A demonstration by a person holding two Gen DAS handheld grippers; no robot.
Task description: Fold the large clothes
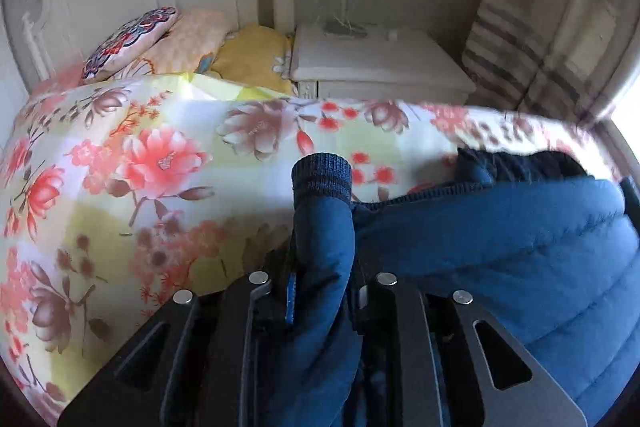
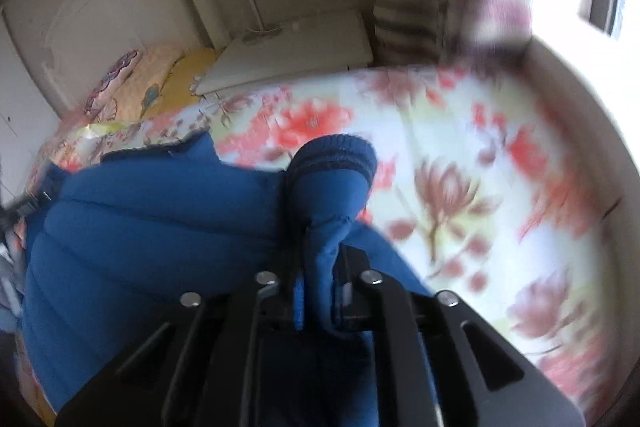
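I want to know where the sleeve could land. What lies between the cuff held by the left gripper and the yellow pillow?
Only floral bedspread, with nothing on it, lies between the cuff and the yellow pillow, as the left wrist view shows.

left gripper (image 1: 322, 283) jaws clamped, right gripper (image 2: 320, 287) likewise

The left gripper (image 1: 322, 291) is built of matte black plates that fan toward the camera, each side cut with a long slanted slot. 4 round silver pivot pins cap the linkage, 2 on each side, the inner pair standing closer to the fingers. A narrow blue strip runs along the inside of the left finger. The right gripper (image 2: 320, 291) has the same make: black slotted plates, 4 shiny round pins in the same spread, and a blue strip on its left finger. Its right finger bears a small pale patch.
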